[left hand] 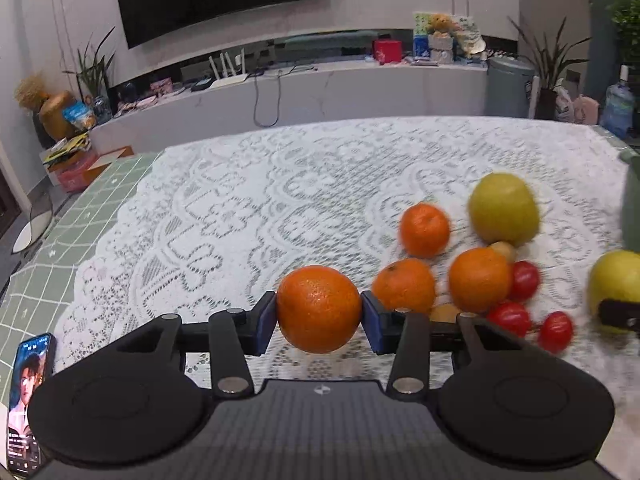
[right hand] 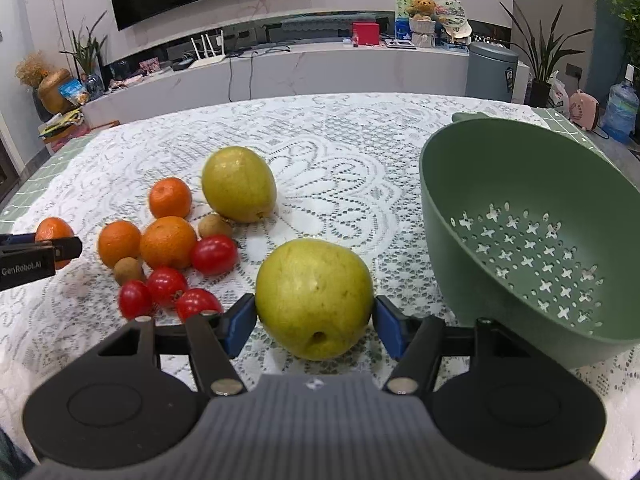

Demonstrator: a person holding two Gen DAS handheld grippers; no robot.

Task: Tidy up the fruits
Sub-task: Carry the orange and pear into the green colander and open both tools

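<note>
My left gripper point(left hand: 319, 314) is shut on an orange point(left hand: 319, 309), held just above the lace cloth; it also shows in the right wrist view point(right hand: 50, 234). My right gripper point(right hand: 315, 320) is shut on a yellow-green pear point(right hand: 314, 298), also seen at the right edge of the left wrist view point(left hand: 614, 286). A green colander point(right hand: 520, 168) stands empty to the right. On the cloth lie three more oranges point(right hand: 168, 242), a second pear point(right hand: 239, 184), several cherry tomatoes point(right hand: 213, 255) and small brown fruits point(right hand: 129, 270).
A white lace cloth point(right hand: 340, 152) covers the table over a green grid mat point(left hand: 48, 248). A phone point(left hand: 28, 404) lies at the table's front left. A TV console and plants stand beyond the far edge.
</note>
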